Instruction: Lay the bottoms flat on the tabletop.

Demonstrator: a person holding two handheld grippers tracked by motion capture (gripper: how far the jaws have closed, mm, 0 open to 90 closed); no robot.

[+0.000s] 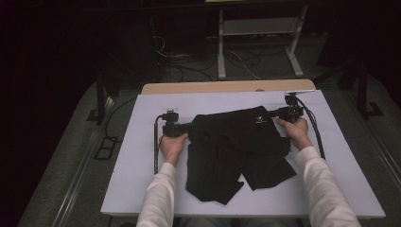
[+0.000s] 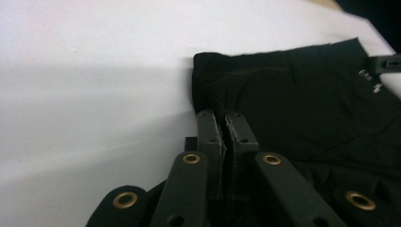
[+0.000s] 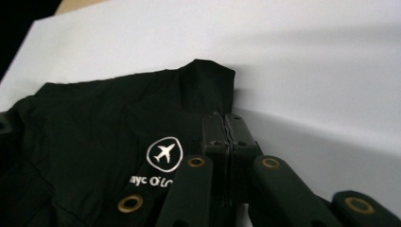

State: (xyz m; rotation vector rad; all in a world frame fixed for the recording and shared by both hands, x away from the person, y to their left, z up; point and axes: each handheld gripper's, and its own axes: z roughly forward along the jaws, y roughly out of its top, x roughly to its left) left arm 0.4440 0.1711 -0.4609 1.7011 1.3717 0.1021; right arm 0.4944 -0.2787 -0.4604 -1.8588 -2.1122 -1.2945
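A pair of black shorts (image 1: 236,142) lies spread on the white table cover (image 1: 137,156), waistband at the far side and legs toward the person. A white plane logo (image 3: 164,153) marks the cloth near the right waistband corner. My left gripper (image 1: 189,127) is shut on the left waistband corner, and its jaws (image 2: 226,116) pinch a fold of the black cloth (image 2: 307,104). My right gripper (image 1: 272,113) is shut on the right waistband corner, its jaws (image 3: 223,118) pressed together on the edge of the cloth (image 3: 94,123). Both hands rest low on the table.
A wooden table edge (image 1: 227,86) shows beyond the white cover. Behind it stands a pale metal frame (image 1: 257,28) with cables (image 1: 189,71) on the dark floor. A cable (image 1: 156,142) trails from the left gripper along the cover, another from the right (image 1: 317,132).
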